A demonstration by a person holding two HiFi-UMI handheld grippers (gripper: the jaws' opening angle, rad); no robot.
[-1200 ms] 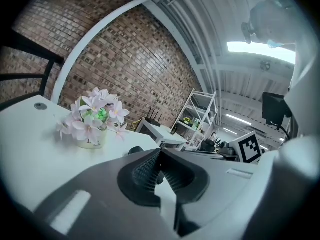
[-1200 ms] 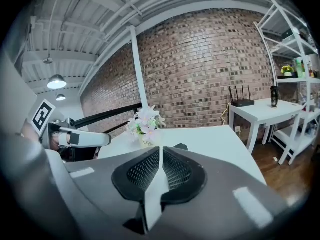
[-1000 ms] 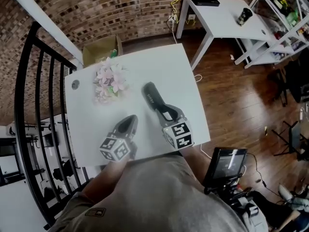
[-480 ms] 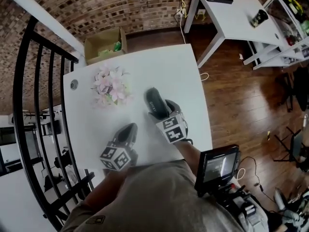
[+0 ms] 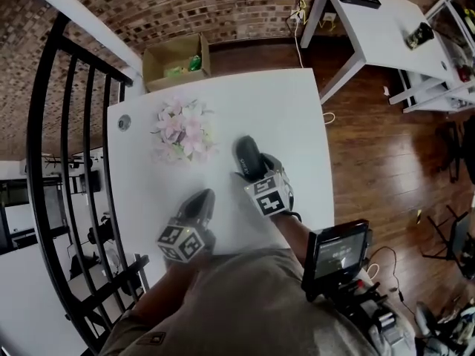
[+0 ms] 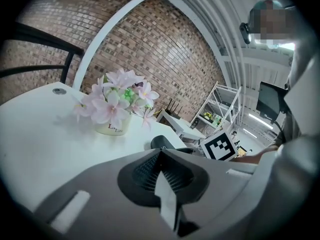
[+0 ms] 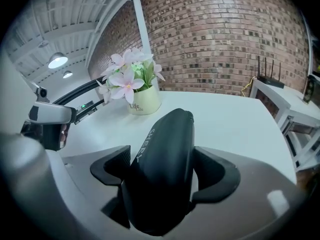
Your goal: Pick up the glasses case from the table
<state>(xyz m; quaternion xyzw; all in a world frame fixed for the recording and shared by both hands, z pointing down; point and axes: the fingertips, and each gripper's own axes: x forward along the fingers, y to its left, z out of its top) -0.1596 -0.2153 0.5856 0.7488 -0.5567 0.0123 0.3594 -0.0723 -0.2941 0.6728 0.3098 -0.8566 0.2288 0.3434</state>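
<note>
The right tongs (image 5: 254,170) have just been opening and stand wide, pads clear of the glasses case (image 7: 167,149) lying between them on the counter (image 5: 282,117). The left tongs (image 6: 159,154) are closed and empty. Risk: closing high on the case's rounded, smooth shell could squeeze it out, sliding it forward.

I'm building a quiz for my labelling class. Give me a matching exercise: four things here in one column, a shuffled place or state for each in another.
1. glasses case
2. flower pot
3. left gripper
4. cardboard box

A. on the floor beyond the table
B. fingers together, nothing between them
C. lying between the right gripper's fingers
D. upright on the table, pink blooms

Pairs: 1-C, 2-D, 3-B, 4-A. The right gripper's fingers have just been opening, the glasses case between them.
</note>
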